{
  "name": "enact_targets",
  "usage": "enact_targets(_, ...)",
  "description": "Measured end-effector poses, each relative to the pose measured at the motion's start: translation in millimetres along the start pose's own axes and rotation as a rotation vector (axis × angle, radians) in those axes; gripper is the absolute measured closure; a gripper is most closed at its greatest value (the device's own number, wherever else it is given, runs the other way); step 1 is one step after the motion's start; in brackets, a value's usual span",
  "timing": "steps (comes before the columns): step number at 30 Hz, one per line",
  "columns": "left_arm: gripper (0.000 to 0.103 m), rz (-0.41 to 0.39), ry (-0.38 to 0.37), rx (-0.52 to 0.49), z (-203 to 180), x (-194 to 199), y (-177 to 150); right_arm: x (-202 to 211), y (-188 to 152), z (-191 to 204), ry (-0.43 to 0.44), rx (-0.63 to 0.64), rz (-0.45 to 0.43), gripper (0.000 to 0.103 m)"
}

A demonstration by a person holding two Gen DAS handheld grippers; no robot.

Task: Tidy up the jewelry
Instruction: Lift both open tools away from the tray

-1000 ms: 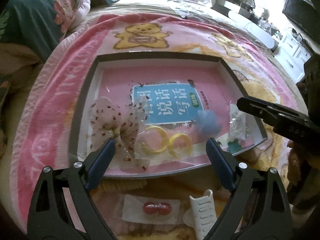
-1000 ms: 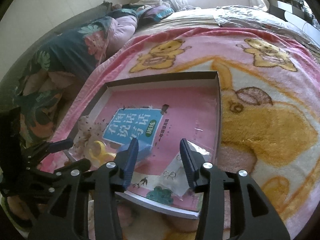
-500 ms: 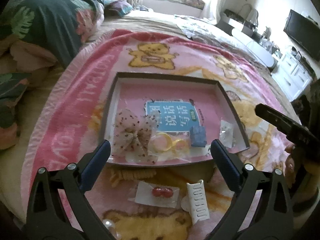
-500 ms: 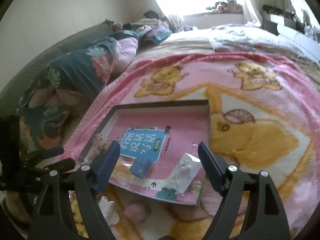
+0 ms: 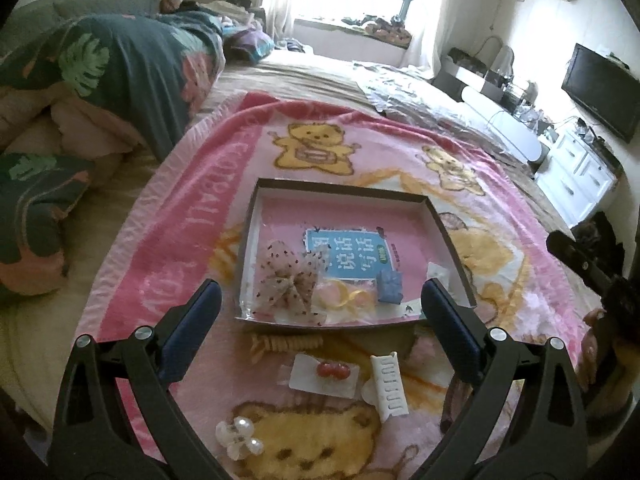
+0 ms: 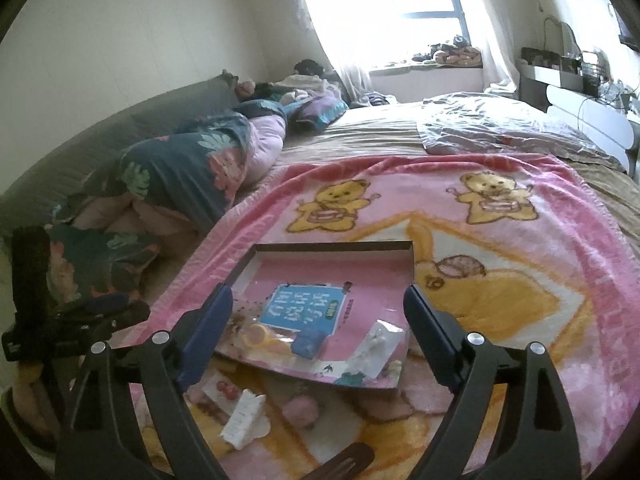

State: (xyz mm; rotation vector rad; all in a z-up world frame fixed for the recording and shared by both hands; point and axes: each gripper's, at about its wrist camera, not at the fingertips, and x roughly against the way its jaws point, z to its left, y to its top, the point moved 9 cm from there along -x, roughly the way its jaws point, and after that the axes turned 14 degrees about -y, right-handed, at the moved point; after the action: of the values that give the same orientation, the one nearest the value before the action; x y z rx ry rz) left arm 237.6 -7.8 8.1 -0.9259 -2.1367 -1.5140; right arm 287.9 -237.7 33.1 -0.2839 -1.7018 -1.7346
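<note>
both tools are held empty above the blanket (image 5: 192, 216): the left tool (image 5: 320, 304) spread wide, the right tool (image 6: 318, 312) with jaws opening. sorted pieces are kept in the tray (image 5: 340, 191); the white clip (image 5: 389, 384) is left outside, likely next.

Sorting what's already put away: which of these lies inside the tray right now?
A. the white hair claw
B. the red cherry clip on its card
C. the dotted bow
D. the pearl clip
C: the dotted bow lies inside the tray, while the other three sit on the blanket in front of it.

One tray (image 5: 450, 240), one dotted bow (image 5: 286, 280), one blue box (image 5: 389, 287), two white clips (image 5: 389, 384).
</note>
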Motion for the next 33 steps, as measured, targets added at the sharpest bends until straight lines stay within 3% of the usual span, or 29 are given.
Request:
enact_targets(17, 0.01, -0.074, 0.002, -0.009, 4, 55, -5, 52, -18, 28, 0.002, 0.009, -0.012, 0.017)
enact_targets(33, 0.01, -0.098, 0.037, -0.033, 18, 91, -23, 70, -51, 56, -0.004, 0.068, 0.017, 0.017)
